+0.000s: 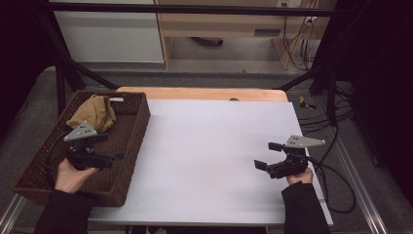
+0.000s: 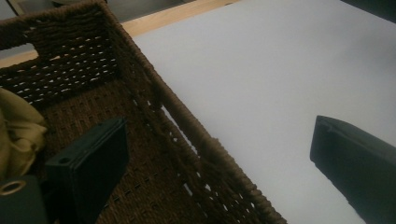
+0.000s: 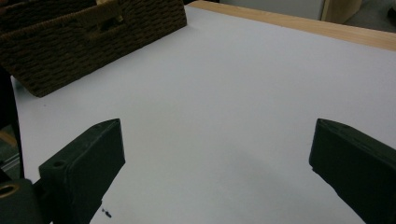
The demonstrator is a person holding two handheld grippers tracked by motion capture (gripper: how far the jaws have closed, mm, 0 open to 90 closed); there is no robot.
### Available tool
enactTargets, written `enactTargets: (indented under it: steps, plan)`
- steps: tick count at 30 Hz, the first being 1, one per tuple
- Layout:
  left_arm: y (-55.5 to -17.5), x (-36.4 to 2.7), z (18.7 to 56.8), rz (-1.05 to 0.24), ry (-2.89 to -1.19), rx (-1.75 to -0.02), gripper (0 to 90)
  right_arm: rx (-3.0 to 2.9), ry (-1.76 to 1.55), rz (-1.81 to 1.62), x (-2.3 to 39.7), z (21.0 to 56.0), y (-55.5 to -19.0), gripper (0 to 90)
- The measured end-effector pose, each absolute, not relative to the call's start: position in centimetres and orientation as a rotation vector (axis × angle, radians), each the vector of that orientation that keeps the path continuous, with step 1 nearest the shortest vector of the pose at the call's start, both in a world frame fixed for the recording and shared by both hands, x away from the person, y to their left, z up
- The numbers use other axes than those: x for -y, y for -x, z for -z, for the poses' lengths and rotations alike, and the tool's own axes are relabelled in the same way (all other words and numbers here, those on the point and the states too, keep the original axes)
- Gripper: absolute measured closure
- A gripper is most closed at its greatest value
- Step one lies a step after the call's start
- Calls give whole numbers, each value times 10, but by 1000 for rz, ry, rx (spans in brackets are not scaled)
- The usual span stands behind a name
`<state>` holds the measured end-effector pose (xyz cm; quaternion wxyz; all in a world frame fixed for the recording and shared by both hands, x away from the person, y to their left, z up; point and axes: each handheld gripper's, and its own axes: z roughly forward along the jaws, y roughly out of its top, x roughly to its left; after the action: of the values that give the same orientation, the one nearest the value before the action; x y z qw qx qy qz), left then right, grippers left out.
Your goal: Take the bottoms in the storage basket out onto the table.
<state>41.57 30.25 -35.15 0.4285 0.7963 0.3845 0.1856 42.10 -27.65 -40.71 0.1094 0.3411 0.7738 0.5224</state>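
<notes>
A brown wicker basket (image 1: 138, 127) stands at the table's left side, with a crumpled tan cloth (image 1: 94, 112) lying in its far end. My left gripper (image 1: 111, 147) hovers over the basket's near half, open and holding nothing, jaws pointing right toward the basket's right wall. In the left gripper view the basket rim (image 2: 189, 128) runs between the jaws of the left gripper (image 2: 219, 123), and the cloth (image 2: 18, 133) sits at the left edge. My right gripper (image 1: 267, 155) is open and empty above the white sheet (image 1: 209, 146) at the right. From the right gripper (image 3: 217, 126), the basket (image 3: 93, 42) lies far ahead to the left.
A wooden table edge (image 1: 204, 93) shows beyond the white sheet. Black frame poles (image 1: 61, 73) rise at both back corners. Cables (image 1: 336, 185) trail off the table's right side. Cabinets stand on the floor behind.
</notes>
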Motion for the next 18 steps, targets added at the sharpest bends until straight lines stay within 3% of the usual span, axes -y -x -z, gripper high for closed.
enactTargets:
  steps: [18]
  plan:
    - [-412,-317,338,-510,-1968,-997,42,-2275,-1006,-1527,277,407,-421,40]
